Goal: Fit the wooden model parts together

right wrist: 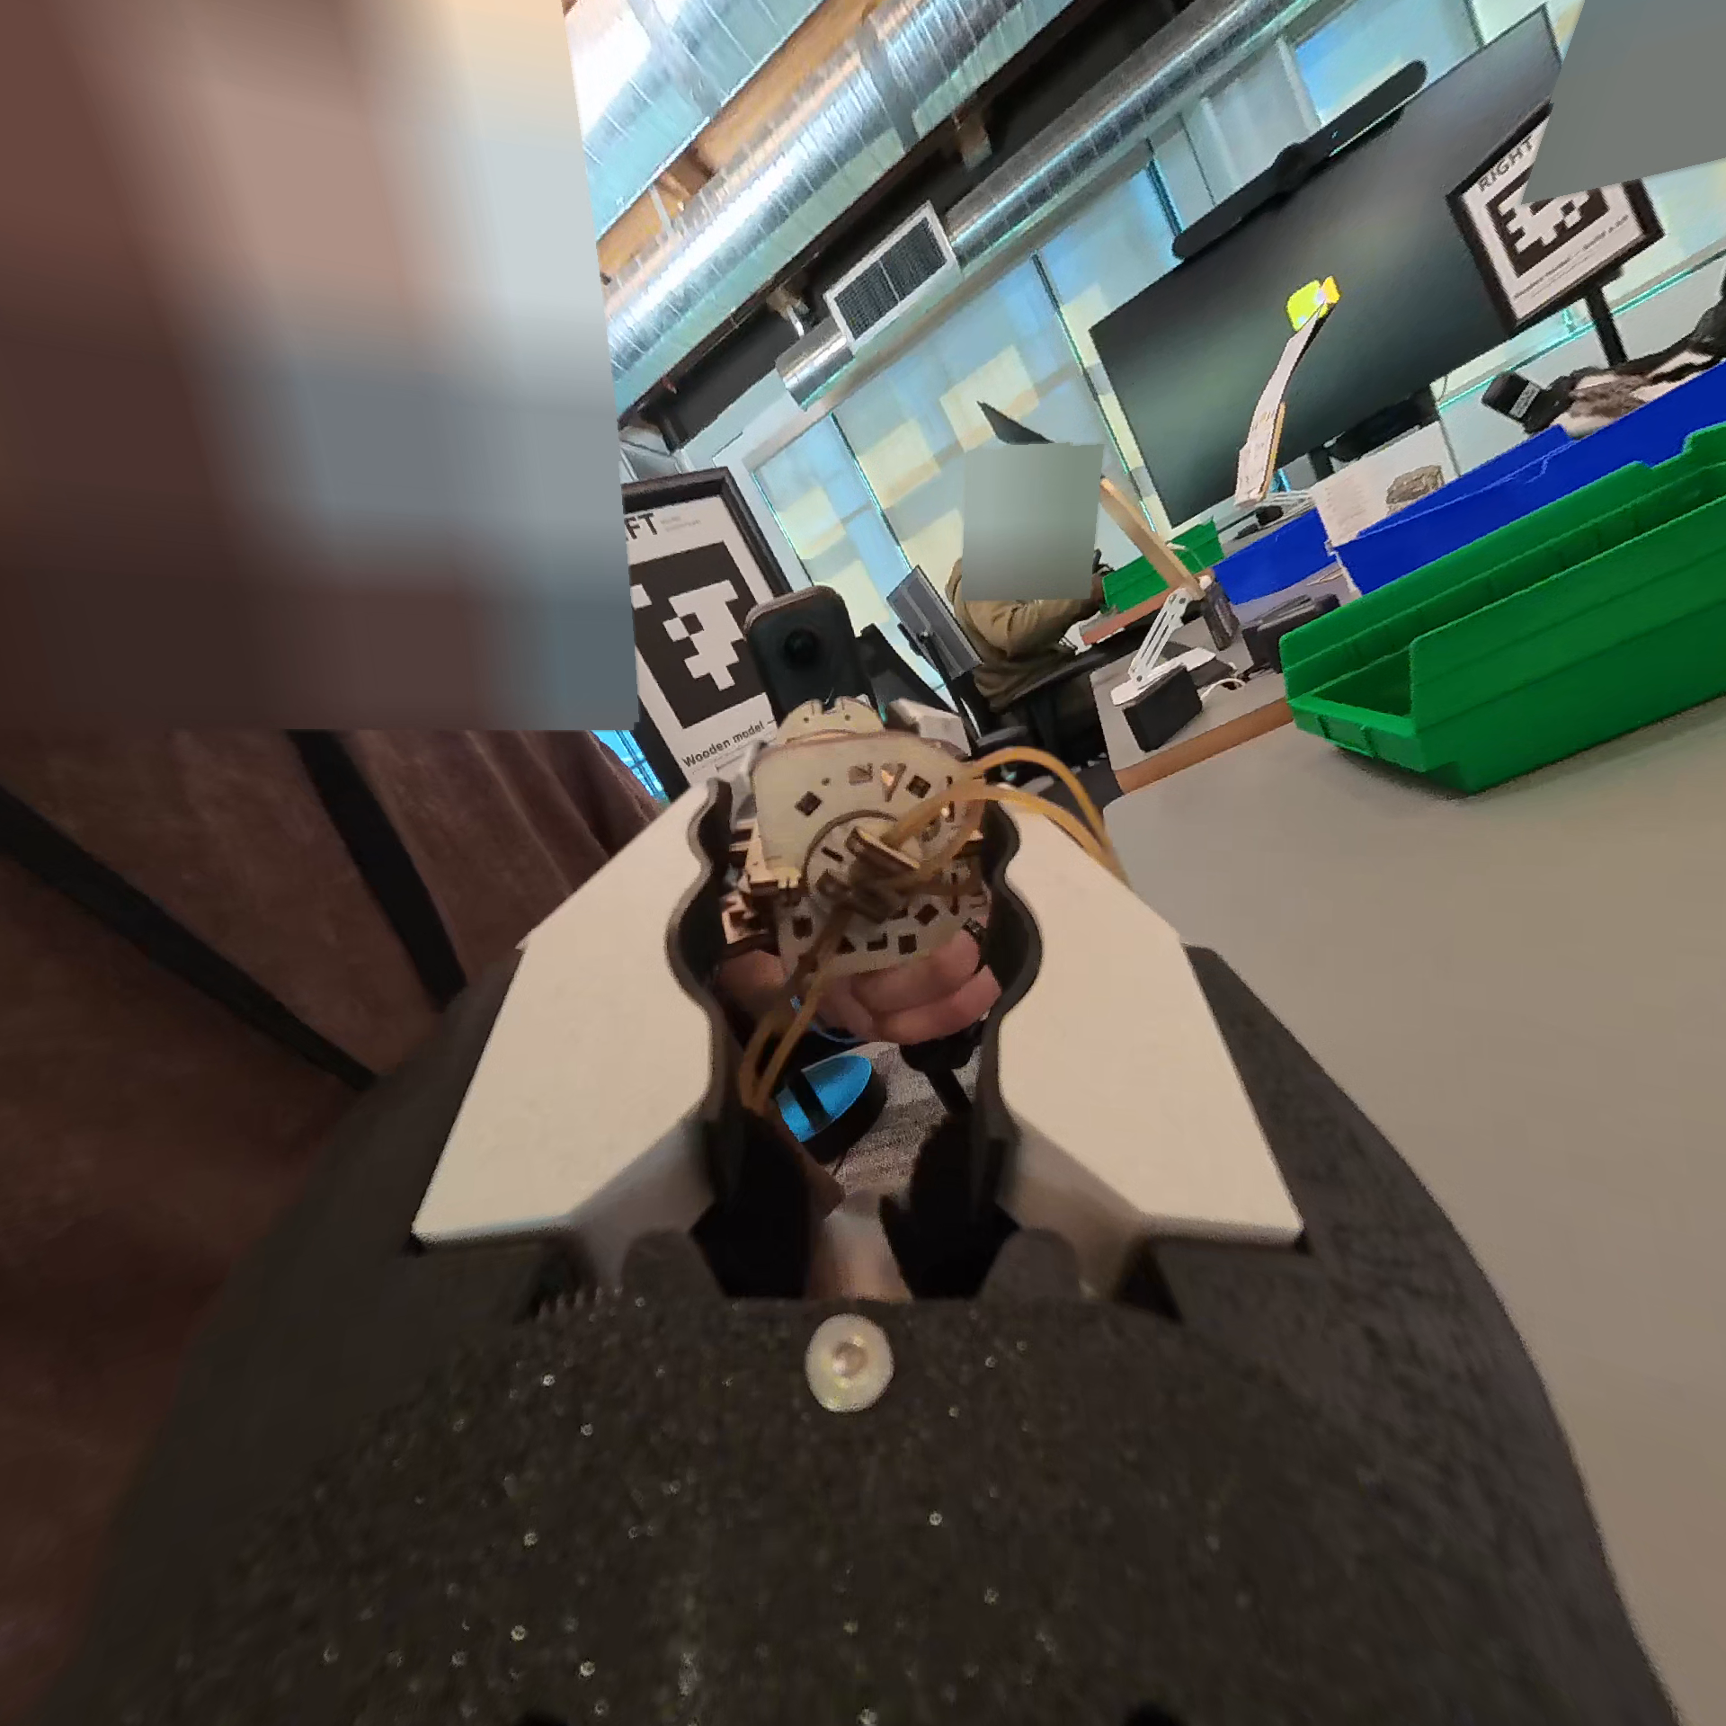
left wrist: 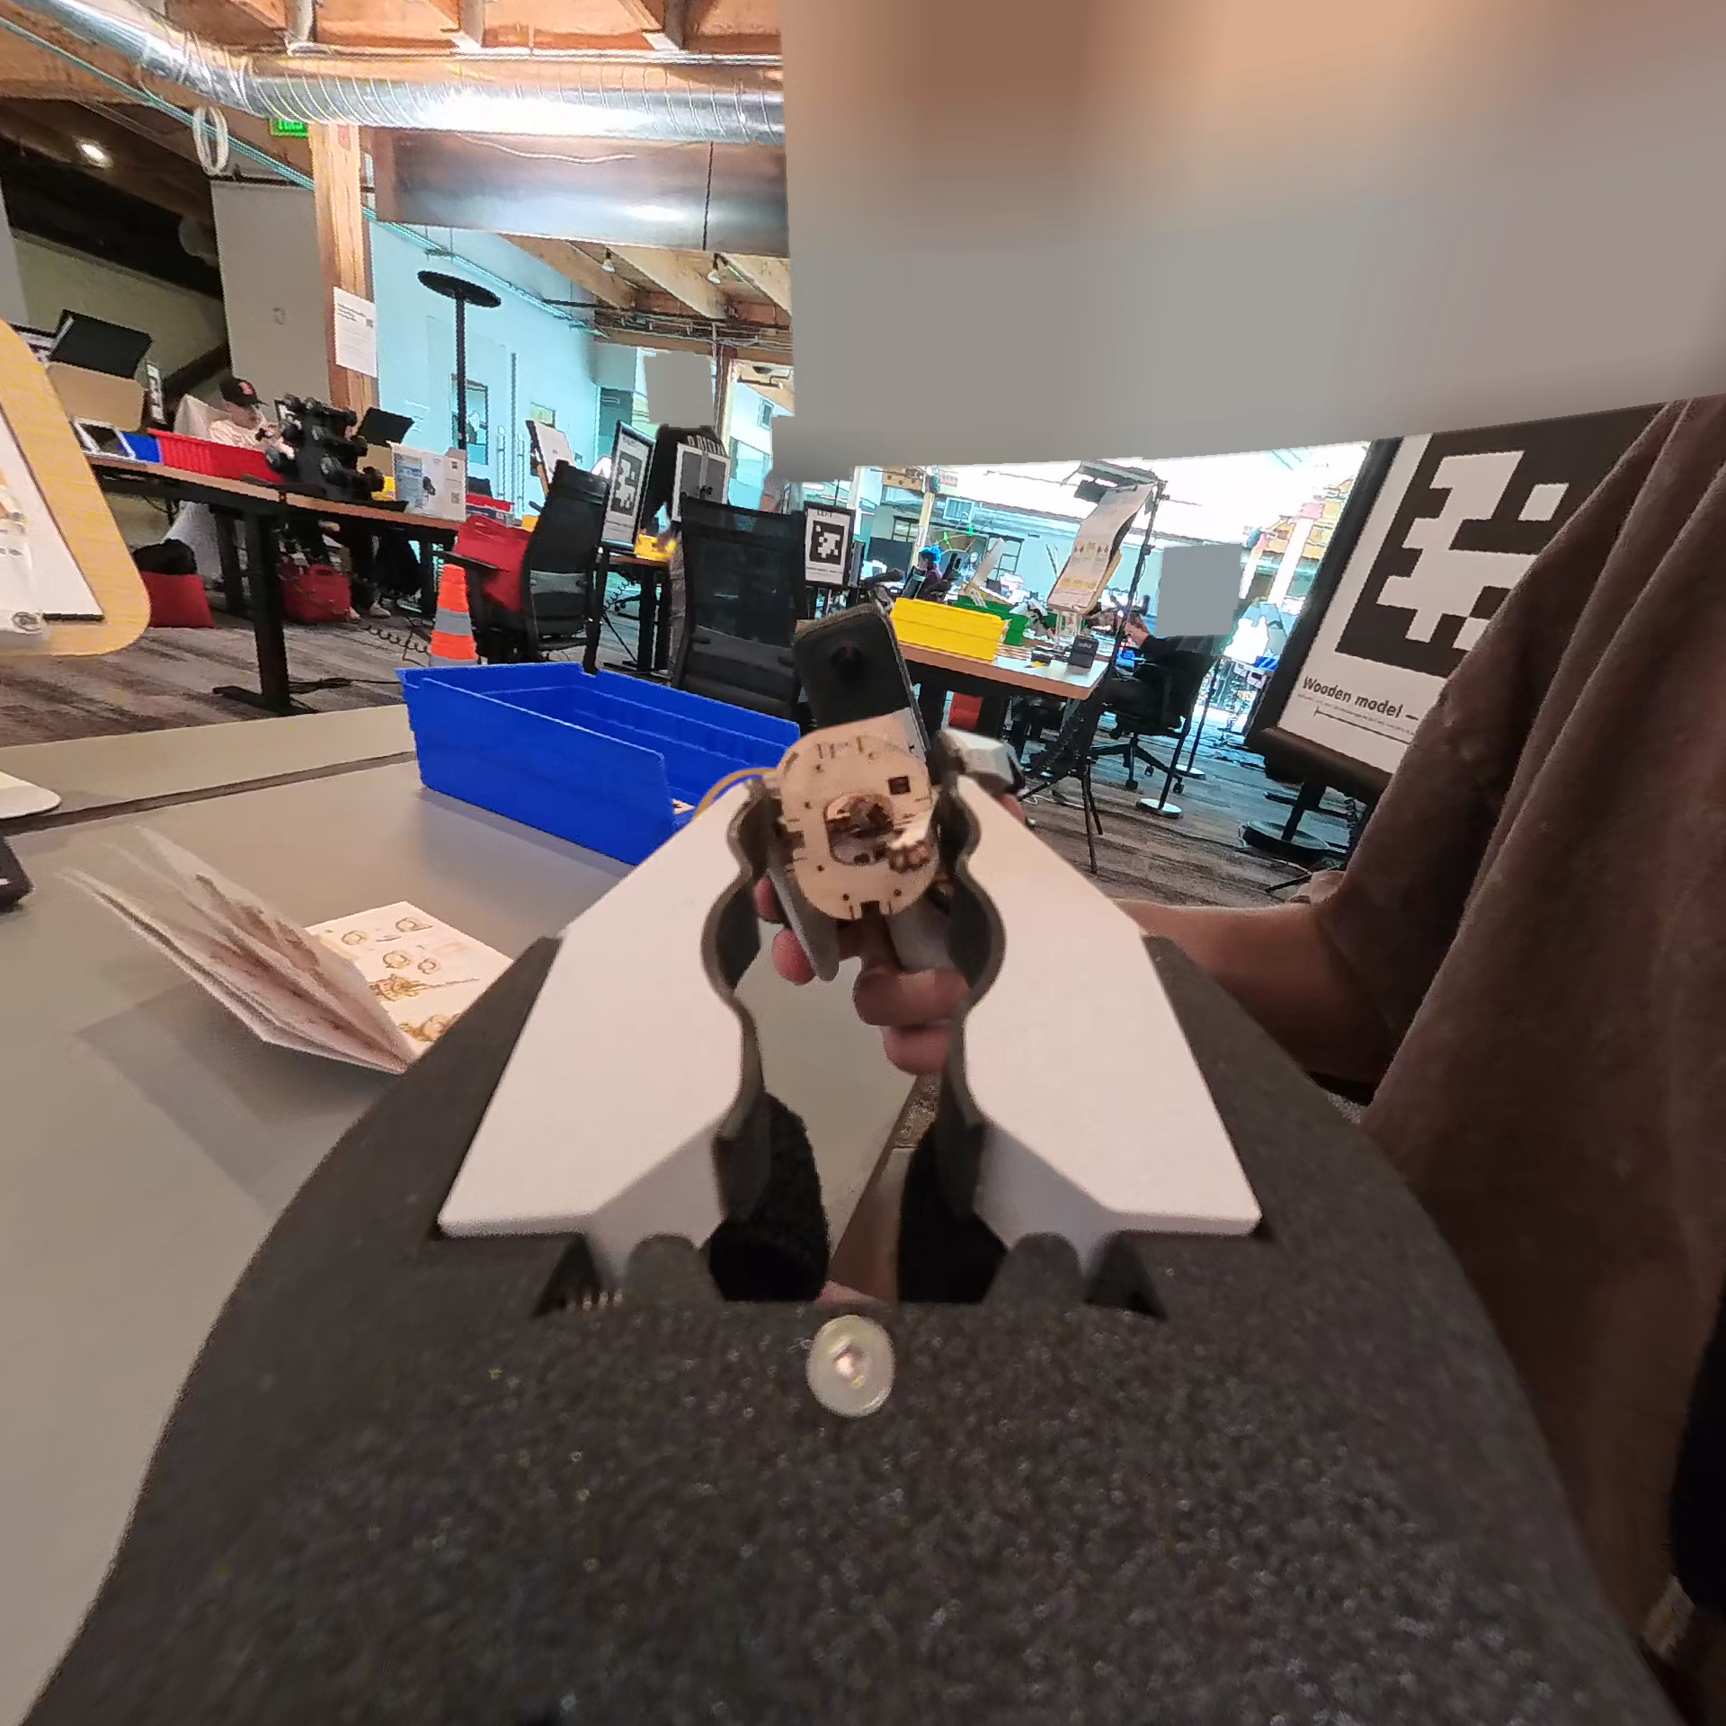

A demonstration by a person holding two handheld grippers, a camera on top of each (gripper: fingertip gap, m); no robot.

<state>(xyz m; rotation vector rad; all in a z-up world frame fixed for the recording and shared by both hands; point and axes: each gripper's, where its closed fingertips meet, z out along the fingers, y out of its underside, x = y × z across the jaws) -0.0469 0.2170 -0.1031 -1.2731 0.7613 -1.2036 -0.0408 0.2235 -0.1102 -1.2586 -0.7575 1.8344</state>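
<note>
A round wooden model assembly [left wrist: 857, 839], trailing yellow rubber bands [right wrist: 1046, 794], was held in the air between both grippers, above the tabletop [left wrist: 233, 981]. The left gripper [left wrist: 855, 841] and right gripper [right wrist: 855, 869] each pinched it. Best to press the halves squarely together, keeping the bands clear. A blue bin [left wrist: 560, 738] sat at ten o'clock.
</note>
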